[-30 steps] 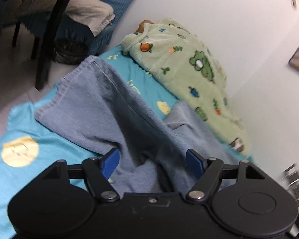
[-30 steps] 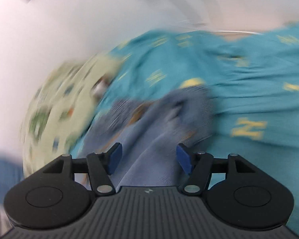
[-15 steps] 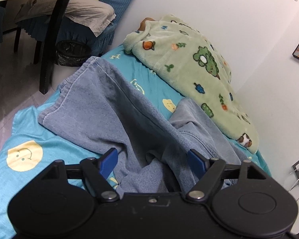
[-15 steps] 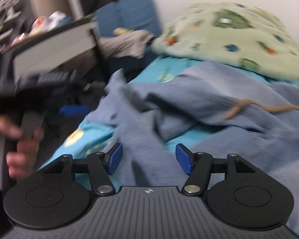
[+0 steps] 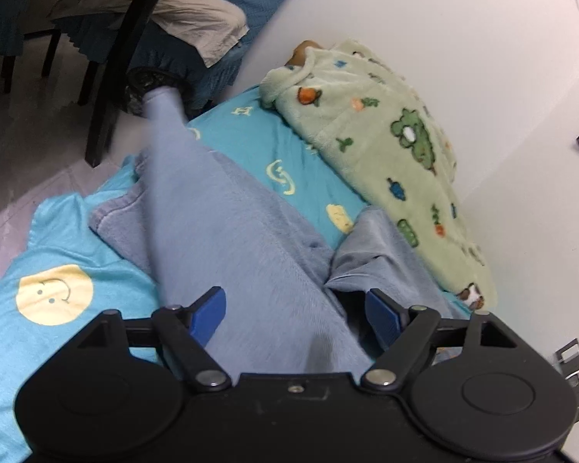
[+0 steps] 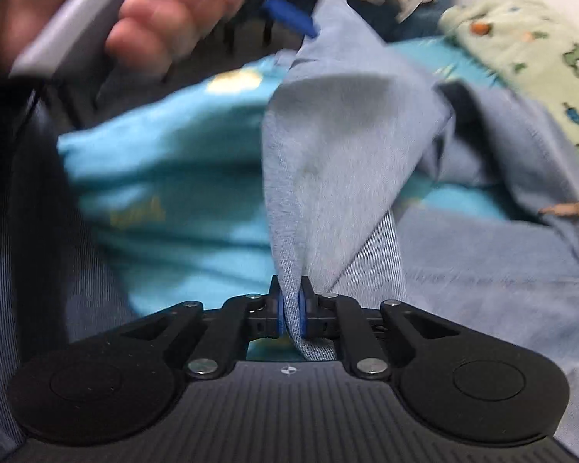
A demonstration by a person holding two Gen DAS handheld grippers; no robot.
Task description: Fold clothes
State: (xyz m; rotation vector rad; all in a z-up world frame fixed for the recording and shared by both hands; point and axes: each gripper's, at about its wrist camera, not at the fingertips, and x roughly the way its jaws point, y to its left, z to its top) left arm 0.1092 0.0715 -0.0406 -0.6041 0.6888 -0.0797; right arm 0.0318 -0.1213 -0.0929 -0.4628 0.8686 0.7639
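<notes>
- Where the right wrist view looks along its fingers, the right gripper [image 6: 289,310] has its blue pads pressed together on a hemmed edge of the light blue denim trousers [image 6: 328,146], which rise from the pinch in a lifted, tent-like fold.
- The left gripper [image 5: 296,316] has its blue pads spread wide apart, and a stretched band of the same trousers [image 5: 227,231] runs between them without being clamped by either pad.
- That band reaches up and away to a raised tip near the bed's far edge; the rest of the trousers lies crumpled on the bright turquoise bed sheet with yellow smiley faces [image 5: 54,293].
- A pale green fleece blanket printed with frogs and carrots [image 5: 390,154] lies along the white wall, just beside the trousers.
- In the right wrist view, a blurred hand [image 6: 143,19] grips a grey handle at the upper left, and a blue pad touches the lifted tip of the cloth.
</notes>
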